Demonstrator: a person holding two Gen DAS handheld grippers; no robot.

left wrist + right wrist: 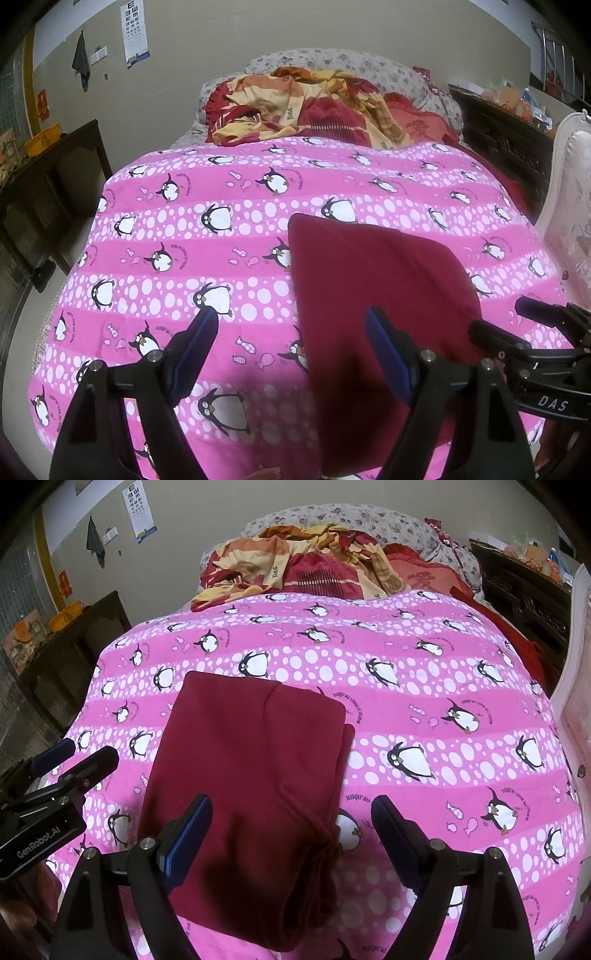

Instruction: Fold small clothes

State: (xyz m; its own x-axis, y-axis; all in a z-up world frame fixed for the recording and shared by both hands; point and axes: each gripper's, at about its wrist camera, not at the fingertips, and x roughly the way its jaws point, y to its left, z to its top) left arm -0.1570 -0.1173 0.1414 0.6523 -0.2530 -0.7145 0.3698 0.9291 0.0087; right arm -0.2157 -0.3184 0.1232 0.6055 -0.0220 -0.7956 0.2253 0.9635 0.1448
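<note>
On the near half of the bed lies a dark red garment [251, 768], folded into a long flat shape with its right edge doubled in layers, resting on a pink penguin-print quilt [424, 709]. Above its near end hang 2 grippers. The left gripper [291, 332] has its jaws spread wide, nothing between them, its right finger over the cloth's left side. The right gripper [291, 812] is likewise released, straddling the garment's right edge without pressing it. At the far end sits a crumpled red-and-yellow blanket [314, 107] against a floral pillow [351, 62]. Dark wooden furniture [51, 184] stands to the left.
</note>
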